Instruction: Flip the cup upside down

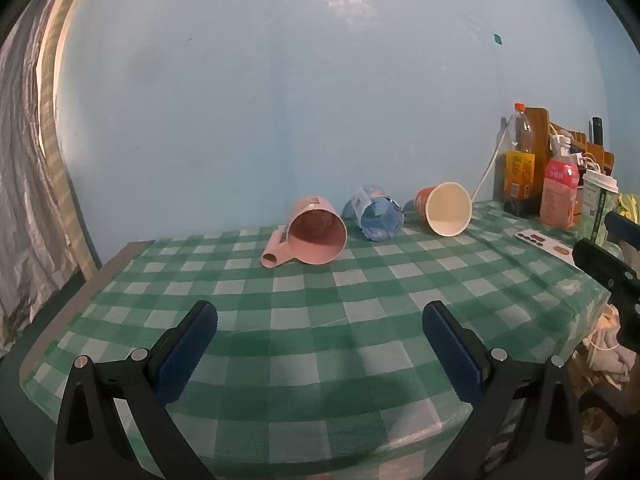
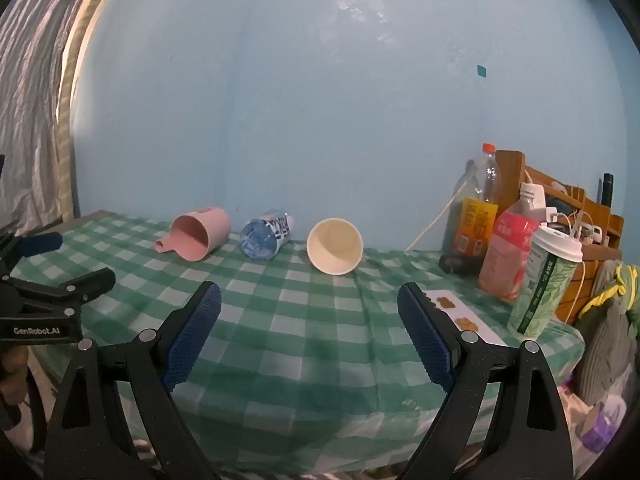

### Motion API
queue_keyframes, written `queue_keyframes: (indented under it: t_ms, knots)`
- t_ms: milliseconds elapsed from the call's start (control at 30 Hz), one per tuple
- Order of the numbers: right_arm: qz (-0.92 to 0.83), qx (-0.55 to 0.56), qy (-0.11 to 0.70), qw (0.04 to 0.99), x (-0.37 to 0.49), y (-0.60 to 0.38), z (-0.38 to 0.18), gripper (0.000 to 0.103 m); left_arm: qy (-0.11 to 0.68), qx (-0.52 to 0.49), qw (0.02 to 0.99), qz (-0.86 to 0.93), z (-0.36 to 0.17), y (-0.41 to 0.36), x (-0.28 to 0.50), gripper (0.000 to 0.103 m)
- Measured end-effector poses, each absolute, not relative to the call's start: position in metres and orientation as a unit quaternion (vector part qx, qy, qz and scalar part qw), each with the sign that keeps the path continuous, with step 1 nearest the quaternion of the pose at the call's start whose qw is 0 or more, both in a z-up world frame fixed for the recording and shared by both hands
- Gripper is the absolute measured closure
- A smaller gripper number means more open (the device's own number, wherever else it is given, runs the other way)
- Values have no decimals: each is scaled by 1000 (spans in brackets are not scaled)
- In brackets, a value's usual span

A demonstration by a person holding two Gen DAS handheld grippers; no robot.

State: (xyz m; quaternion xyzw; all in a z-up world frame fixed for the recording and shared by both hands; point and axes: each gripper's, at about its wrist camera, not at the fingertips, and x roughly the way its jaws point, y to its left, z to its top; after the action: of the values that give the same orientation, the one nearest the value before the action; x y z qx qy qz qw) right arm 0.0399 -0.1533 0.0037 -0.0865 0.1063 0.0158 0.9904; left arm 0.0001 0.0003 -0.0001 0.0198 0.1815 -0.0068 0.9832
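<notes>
From the left wrist view, the left gripper (image 1: 320, 344) hangs over the near part of the green checked tablecloth (image 1: 304, 320) with its blue pads spread wide and nothing between them. Three cups lie on their sides in a row near the blue wall (image 1: 280, 100), mouths turned toward the camera: a pink plastic mug (image 1: 314, 232) with its handle pointing down-left, a crumpled blue paper cup (image 1: 376, 216) just right of the mug, and an orange paper cup (image 1: 446, 208) further right. All sit well ahead of the claw; the mug lies closest to its centre line, its long axis running roughly toward the wall. From the right wrist view, the right gripper (image 2: 308, 332) is likewise released and empty, and the orange paper cup (image 2: 335, 246) lies almost straight ahead of it, while the pink mug (image 2: 198, 236) sits off to the left, nearer the other claw. Right of the orange cup stand an orange-capped soda bottle (image 2: 478, 216), a pink drink bottle (image 2: 508, 248) and a lidded green takeaway cup (image 2: 544, 280), crowding that end. The cloth looks thin and slightly wrinkled.
</notes>
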Motion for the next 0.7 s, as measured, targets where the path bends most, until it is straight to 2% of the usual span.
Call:
queue_keyframes:
  t_ms: [700]
  knots:
    - [15, -74, 106, 991, 38, -158, 5, 14, 151, 21, 988, -25, 7, -2, -8, 0]
